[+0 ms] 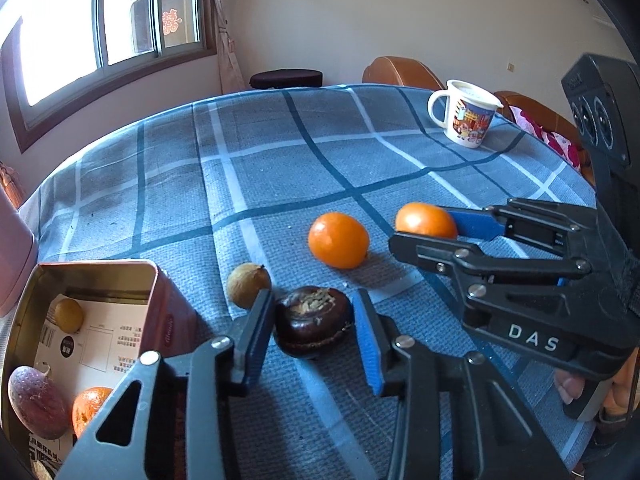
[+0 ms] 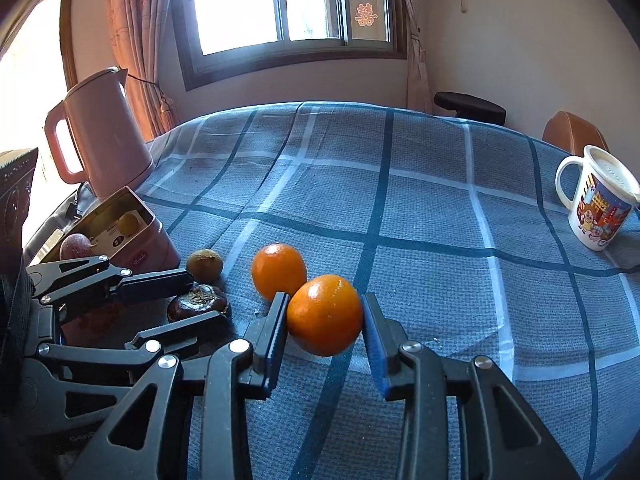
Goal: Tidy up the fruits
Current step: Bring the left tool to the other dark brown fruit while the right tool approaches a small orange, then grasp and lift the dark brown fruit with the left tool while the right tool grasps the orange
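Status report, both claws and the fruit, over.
Left claw shut on dark fruit. Right claw shut on orange. Tin open at left, second orange loose.

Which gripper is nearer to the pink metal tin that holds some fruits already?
Left. The left gripper, shut on the dark brown fruit, is just beside the tin. The right gripper holds an orange farther away.

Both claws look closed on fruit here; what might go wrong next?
1. The left claw grips the dark fruit beside the brown fruit; lifting may knock it rolling.
2. The right claw holds one orange close against the other orange, which may roll.
3. Both claws sit close; they may collide heading for the tin.
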### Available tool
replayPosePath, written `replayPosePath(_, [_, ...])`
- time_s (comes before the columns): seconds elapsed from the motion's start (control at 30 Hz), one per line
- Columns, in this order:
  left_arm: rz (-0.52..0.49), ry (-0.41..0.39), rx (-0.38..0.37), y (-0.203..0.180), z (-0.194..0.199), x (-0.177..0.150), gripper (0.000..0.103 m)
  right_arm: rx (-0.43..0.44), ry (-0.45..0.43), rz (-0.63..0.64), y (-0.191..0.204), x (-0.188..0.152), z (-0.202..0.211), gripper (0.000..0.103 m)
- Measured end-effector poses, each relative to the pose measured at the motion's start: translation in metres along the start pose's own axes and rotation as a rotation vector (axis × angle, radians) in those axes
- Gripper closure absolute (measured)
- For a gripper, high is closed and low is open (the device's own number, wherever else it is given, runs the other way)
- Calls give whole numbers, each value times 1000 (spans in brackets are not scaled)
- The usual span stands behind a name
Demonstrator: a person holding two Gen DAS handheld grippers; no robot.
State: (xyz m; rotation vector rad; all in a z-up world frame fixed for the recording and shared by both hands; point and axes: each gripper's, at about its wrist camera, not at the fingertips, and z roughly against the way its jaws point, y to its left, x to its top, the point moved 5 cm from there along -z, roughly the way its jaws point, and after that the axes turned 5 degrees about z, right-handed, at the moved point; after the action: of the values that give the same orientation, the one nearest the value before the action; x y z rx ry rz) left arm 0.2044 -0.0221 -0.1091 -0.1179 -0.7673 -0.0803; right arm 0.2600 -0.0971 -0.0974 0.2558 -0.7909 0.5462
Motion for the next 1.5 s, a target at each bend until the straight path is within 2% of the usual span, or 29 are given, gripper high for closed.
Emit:
replayPosePath(0.2, [-15, -35, 5, -2, 7, 1, 72, -3, -16, 1, 0, 2, 2, 65])
replayPosePath(0.37, [-23, -29, -3, -4, 6, 1, 72, -7, -16, 8, 1, 2, 2, 65])
replayPosePath(0.43, [-24, -26, 4, -4, 5, 1, 69, -10, -17, 8, 1, 2, 2, 65])
replayPosePath(0.47, [-27, -23, 0, -5, 5, 1, 61, -10, -17, 8, 1, 2, 2, 65])
replayPosePath(0.5, [-31, -8, 3, -6, 3, 0, 48, -11, -17, 7, 1, 2, 2, 65])
replayPosePath(0.57, [-29, 52, -8, -6, -7, -5, 38, -10, -18, 4, 1, 2, 2, 65])
replayPosePath(0.67, [3, 76, -34, -2, -9, -7, 40, -8, -20, 2, 0, 2, 2, 65])
replayPosePath(0.77, [21, 77, -35, 1, -9, -8, 55, -7, -25, -1, 0, 2, 3, 65])
replayPosePath(0.87, [26, 66, -40, 1, -6, -8, 58, -5, -27, -2, -1, 2, 4, 65])
replayPosePath(1.27, [10, -79, -28, 1, 21, 0, 58, -3, -63, 7, 1, 3, 12, 65])
replayPosePath(1.5, [21, -131, -15, 5, 29, 2, 58, -2, -104, 16, 4, 5, 19, 65])
